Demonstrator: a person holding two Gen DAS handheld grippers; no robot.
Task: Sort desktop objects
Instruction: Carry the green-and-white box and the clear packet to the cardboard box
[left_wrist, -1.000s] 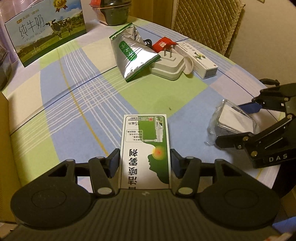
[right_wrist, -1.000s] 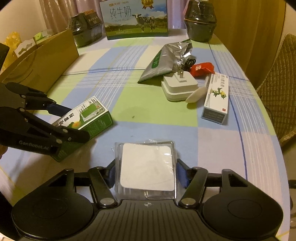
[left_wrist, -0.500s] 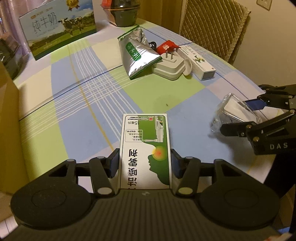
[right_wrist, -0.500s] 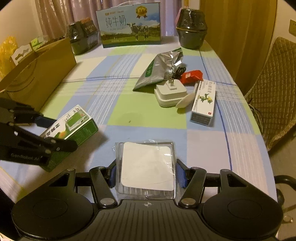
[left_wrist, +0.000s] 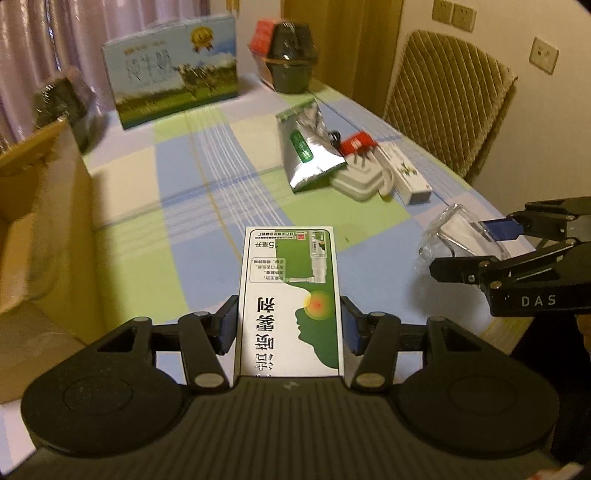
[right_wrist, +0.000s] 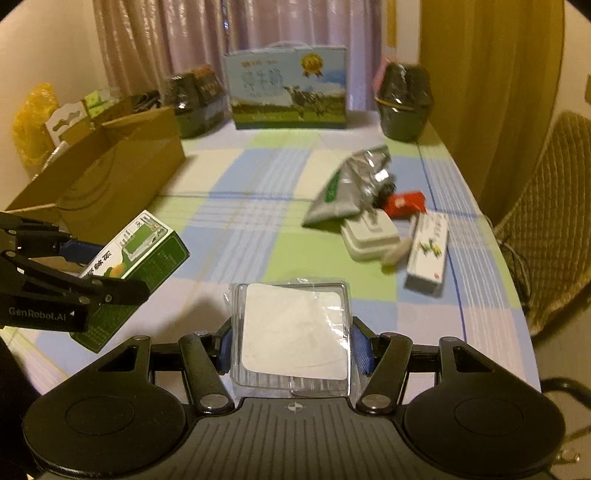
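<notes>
The left tool (left_wrist: 288, 325) is clamped on a green-and-white box (left_wrist: 290, 299), its blue pads pressed against the two long sides. The box is held clear of the table (left_wrist: 184, 206), printed face up. In the right wrist view the same box (right_wrist: 136, 266) is seen tilted, near an open cardboard carton (right_wrist: 110, 177) at the table's left side.

The right tool (right_wrist: 291, 347) is closed on a clear plastic packet (right_wrist: 291, 332) with a white square inside; the pads are pressed on both edges and the packet is held above the table. From the left wrist view the packet (left_wrist: 458, 236) is seen just beyond the right tool's fingers (left_wrist: 461, 264).

A cluster is left lying on the checked cloth: a silver foil pouch (right_wrist: 351, 188), a white plug adapter (right_wrist: 369, 236), a red sachet (right_wrist: 404, 201) and a long white carton (right_wrist: 426, 247), all touching or just beside each other. A milk gift box (right_wrist: 288, 88) and a dark tub (right_wrist: 404, 99) are seen at the far end. A chair (left_wrist: 443, 96) is noted beside the table.
</notes>
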